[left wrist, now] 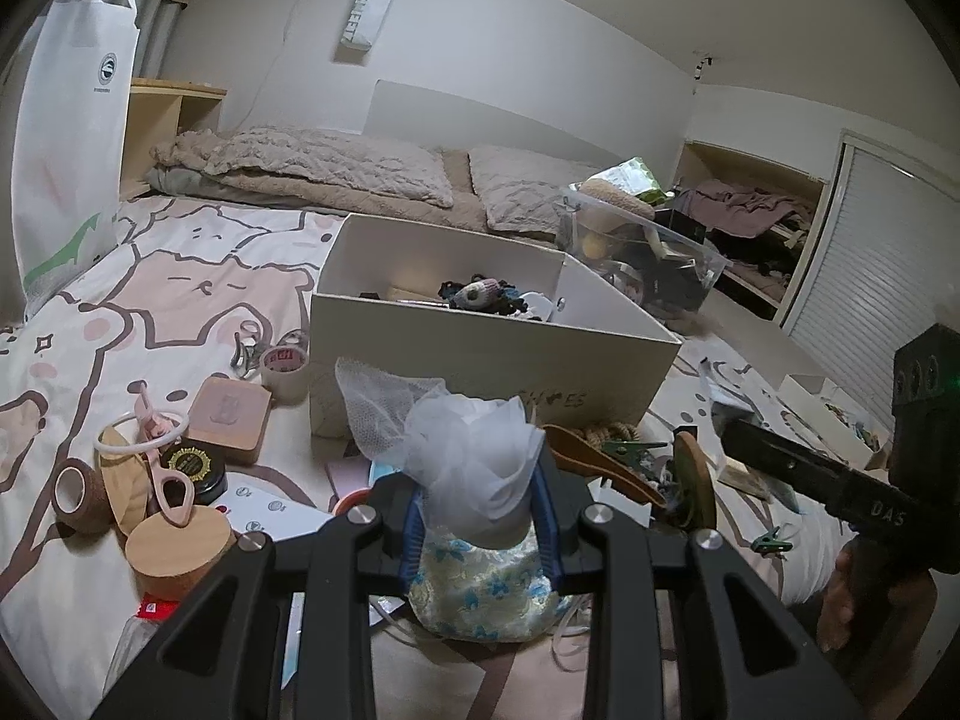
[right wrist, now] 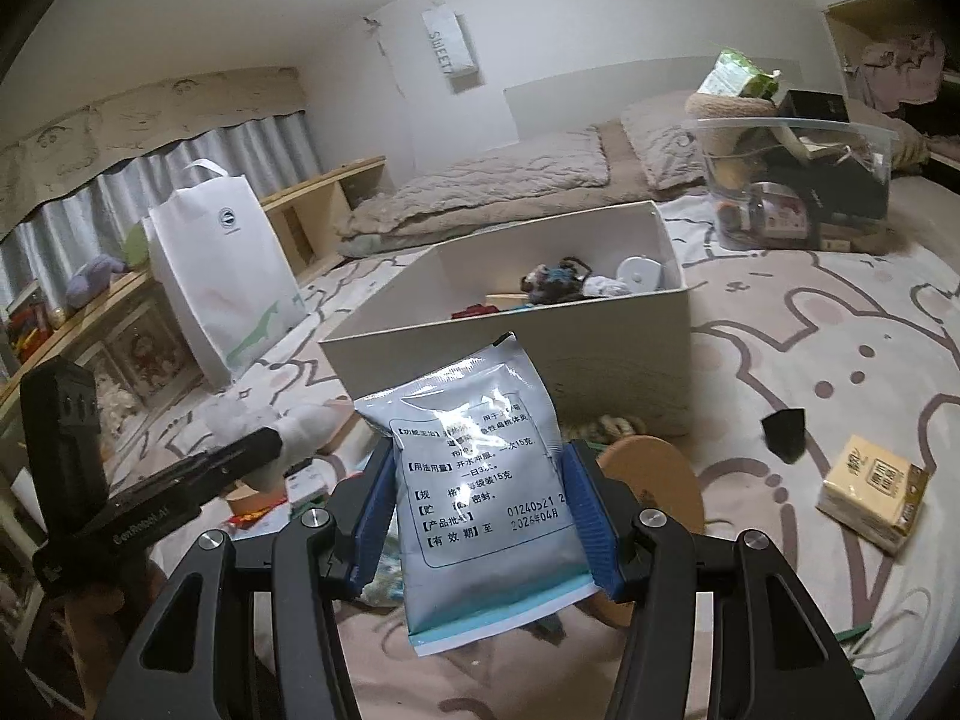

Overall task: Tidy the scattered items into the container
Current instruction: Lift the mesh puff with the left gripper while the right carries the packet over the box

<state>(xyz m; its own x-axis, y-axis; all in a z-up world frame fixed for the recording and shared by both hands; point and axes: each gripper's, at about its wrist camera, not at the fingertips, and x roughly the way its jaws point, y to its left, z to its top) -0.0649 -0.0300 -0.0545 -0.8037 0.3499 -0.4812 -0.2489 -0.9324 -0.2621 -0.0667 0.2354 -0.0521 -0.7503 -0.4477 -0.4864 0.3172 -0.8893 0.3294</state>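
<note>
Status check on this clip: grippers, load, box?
Left gripper shut on mesh pouch. Right gripper shut on sachet. White box ahead, open, unobstructed.

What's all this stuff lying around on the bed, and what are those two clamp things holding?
Storage box: one, white, open, mid-bed, already holding several items.
Mesh pouch: one, white net over blue-flowered fabric, between the left fingers.
Sachet: one, silver-blue with printed text, between the right fingers.
Tape roll: one, clear with red print, left of the box.
Wooden square block: one, pinkish tan, near the tape.
Black round tin: one, gold label, among the left clutter.
Tissue pack: one, yellow, right side of the bedspread.
Clear plastic bin: one, full, behind the box.
Shopping bag: one, white, standing at the bed's edge.
Left gripper: black, blue pads.
Right gripper: black, blue pads.
</note>
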